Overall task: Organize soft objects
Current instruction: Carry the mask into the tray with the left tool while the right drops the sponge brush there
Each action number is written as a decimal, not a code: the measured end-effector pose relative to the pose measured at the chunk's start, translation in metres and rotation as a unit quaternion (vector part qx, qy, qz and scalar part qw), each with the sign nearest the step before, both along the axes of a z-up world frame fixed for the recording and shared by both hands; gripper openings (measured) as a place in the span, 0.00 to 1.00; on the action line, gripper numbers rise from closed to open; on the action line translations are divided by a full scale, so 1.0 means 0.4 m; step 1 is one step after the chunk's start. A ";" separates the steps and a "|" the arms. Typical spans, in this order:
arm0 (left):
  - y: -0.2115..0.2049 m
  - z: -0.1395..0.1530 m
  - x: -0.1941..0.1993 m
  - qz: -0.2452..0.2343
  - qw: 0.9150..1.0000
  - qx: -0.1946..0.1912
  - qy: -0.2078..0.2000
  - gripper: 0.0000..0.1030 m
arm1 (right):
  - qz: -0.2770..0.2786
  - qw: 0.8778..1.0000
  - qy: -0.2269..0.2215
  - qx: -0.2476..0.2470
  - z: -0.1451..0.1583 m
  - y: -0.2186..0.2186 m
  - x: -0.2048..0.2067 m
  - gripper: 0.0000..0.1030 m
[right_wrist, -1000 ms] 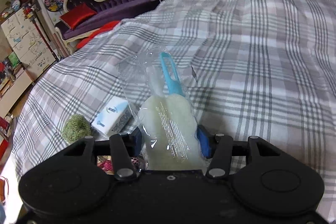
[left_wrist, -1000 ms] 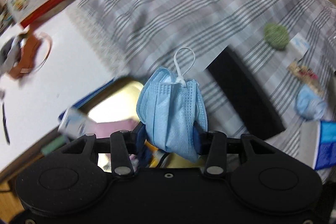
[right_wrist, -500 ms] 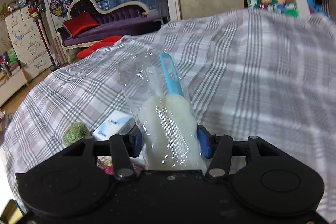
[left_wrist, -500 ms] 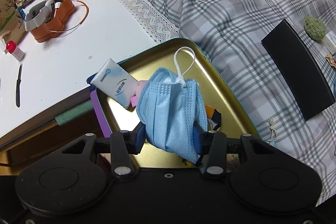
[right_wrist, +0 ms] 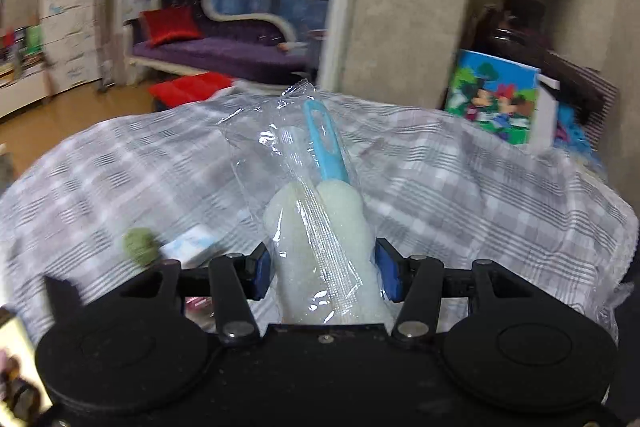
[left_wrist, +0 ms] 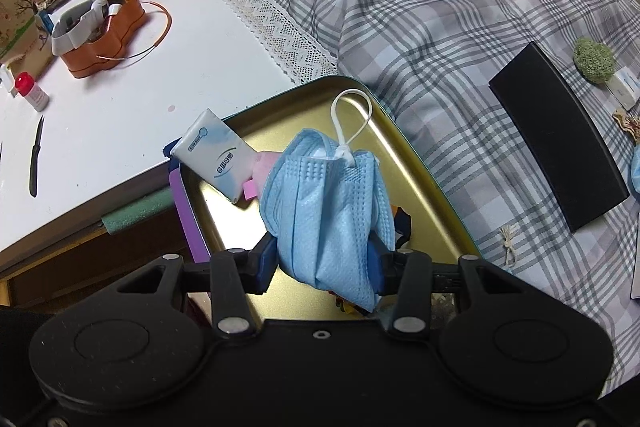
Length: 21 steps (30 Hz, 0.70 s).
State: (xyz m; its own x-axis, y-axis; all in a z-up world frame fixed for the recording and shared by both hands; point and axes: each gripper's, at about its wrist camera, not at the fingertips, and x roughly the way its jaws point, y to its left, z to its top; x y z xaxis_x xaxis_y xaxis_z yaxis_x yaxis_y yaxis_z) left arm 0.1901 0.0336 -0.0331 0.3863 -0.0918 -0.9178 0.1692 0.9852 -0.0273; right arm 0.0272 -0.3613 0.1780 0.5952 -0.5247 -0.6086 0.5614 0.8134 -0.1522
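Observation:
My left gripper (left_wrist: 326, 263) is shut on a crumpled blue face mask (left_wrist: 326, 211) with a white ear loop, held above a gold metal tray (left_wrist: 424, 195) at the bed's edge. In the tray lie a white tissue pack (left_wrist: 214, 155) and a pink item (left_wrist: 260, 175). My right gripper (right_wrist: 322, 275) is shut on a white sponge brush with a blue handle in a clear wrapper (right_wrist: 316, 219), held up over the plaid bed (right_wrist: 460, 195).
On the plaid bedspread (left_wrist: 440, 19) lie a black box (left_wrist: 560, 143), a green scrubber (left_wrist: 594, 59) and a small white pack (left_wrist: 626, 87). The white desk (left_wrist: 120, 107) at left holds an orange container (left_wrist: 100, 35), a calendar, a knife and a small bottle.
The left gripper swung with the mask from over the bed to above the gold tray. The right gripper tilted upward with the wrapped sponge brush, so more of the room shows.

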 end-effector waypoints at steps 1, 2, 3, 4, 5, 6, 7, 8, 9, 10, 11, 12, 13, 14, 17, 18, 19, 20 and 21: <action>0.000 -0.002 -0.002 0.002 1.000 -0.001 0.002 0.43 | 0.023 1.000 0.001 0.014 0.007 0.029 -0.003 0.50; 0.001 -0.005 -0.005 0.003 1.000 -0.002 0.004 0.43 | 0.047 0.998 0.003 0.031 0.009 0.058 -0.001 0.50; 0.002 -0.008 -0.008 0.004 1.000 -0.004 0.007 0.43 | 0.071 0.996 0.006 0.050 0.004 0.090 0.005 0.50; 0.003 -0.012 -0.011 0.005 1.000 -0.005 0.011 0.43 | 0.097 0.993 0.009 0.069 -0.007 0.126 0.013 0.50; 0.004 -0.016 -0.013 0.006 1.000 -0.007 0.015 0.43 | 0.121 0.989 0.014 0.085 -0.023 0.163 0.025 0.50; 0.005 -0.019 -0.017 0.006 1.000 -0.008 0.017 0.43 | 0.142 0.985 0.023 0.100 -0.045 0.200 0.045 0.50; 0.006 -0.023 -0.020 0.007 1.000 -0.008 0.019 0.43 | 0.162 0.980 0.035 0.113 -0.070 0.238 0.065 0.50; 0.007 -0.027 -0.023 0.007 1.000 -0.010 0.022 0.43 | 0.180 0.974 0.046 0.127 -0.095 0.274 0.086 0.50; 0.009 -0.031 -0.026 0.006 1.000 -0.013 0.027 0.43 | 0.196 0.969 0.057 0.142 -0.122 0.309 0.108 0.50; 0.012 -0.036 -0.027 0.006 0.999 -0.016 0.032 0.43 | 0.211 0.962 0.071 0.156 -0.150 0.343 0.131 0.50; 0.014 -0.040 -0.029 0.005 0.999 -0.017 0.037 0.43 | 0.222 0.957 0.084 0.167 -0.178 0.374 0.155 0.50; 0.016 -0.045 -0.031 0.005 0.999 -0.018 0.040 0.43 | 0.228 0.952 0.097 0.178 -0.205 0.401 0.178 0.50; 0.017 -0.048 -0.033 0.005 0.999 -0.017 0.043 0.43 | 0.232 0.948 0.109 0.187 -0.231 0.429 0.198 0.50; 0.019 -0.051 -0.035 0.004 0.999 -0.017 0.045 0.43 | 0.237 0.944 0.120 0.196 -0.255 0.453 0.217 0.50; 0.026 -0.060 -0.043 0.001 0.999 -0.016 0.051 0.52 | 0.245 0.935 0.143 0.214 -0.310 0.517 0.261 0.50; 0.028 -0.063 -0.045 0.000 0.998 -0.021 0.054 0.56 | 0.247 0.933 0.149 0.216 -0.321 0.534 0.275 0.50; 0.031 -0.064 -0.047 -0.003 0.998 -0.026 0.057 0.61 | 0.249 0.931 0.154 0.217 -0.335 0.551 0.288 0.50; 0.032 -0.064 -0.050 -0.005 0.998 -0.031 0.059 0.62 | 0.252 0.930 0.159 0.217 -0.343 0.557 0.299 0.50; 0.033 -0.064 -0.052 -0.008 0.998 -0.033 0.059 0.62 | 0.254 0.928 0.164 0.217 -0.349 0.569 0.311 0.50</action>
